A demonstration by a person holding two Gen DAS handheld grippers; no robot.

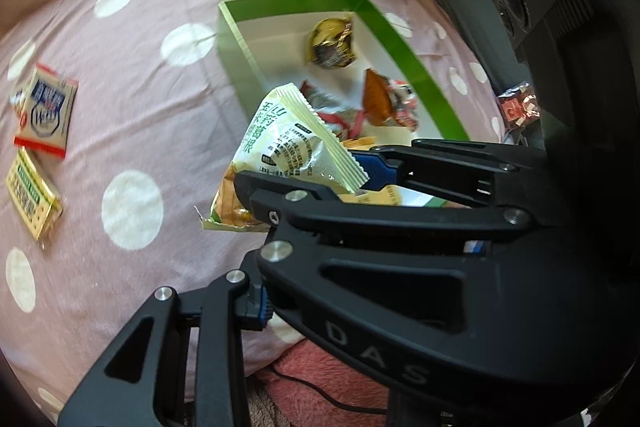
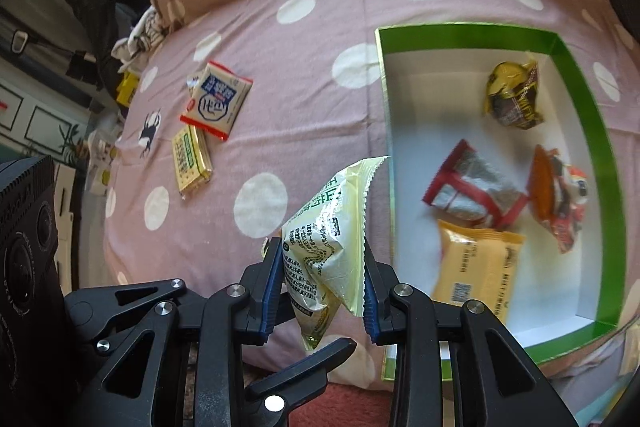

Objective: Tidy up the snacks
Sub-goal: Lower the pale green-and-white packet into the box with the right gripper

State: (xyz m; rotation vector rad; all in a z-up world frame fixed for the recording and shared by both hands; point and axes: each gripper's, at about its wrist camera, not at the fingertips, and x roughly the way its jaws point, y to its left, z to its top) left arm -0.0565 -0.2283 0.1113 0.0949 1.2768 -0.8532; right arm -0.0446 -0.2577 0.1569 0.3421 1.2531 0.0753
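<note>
**Blocking the view of the box**

Crossing the left camera's view, the right gripper (image 2: 320,285) pinches a pale green snack packet (image 2: 326,243) over the bedspread (image 2: 280,99), just beside the green box (image 2: 580,99). It hides part of the box. The left gripper's (image 1: 224,307) opening cannot be told. Two packets (image 2: 218,103) lie well apart.

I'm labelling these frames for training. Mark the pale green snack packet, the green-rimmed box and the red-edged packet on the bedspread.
pale green snack packet (image 2: 320,247), right wrist view, printed middle.
green-rimmed box (image 2: 582,83), right wrist view, far right wall.
red-edged packet (image 2: 218,101), right wrist view, blue-printed face.
</note>
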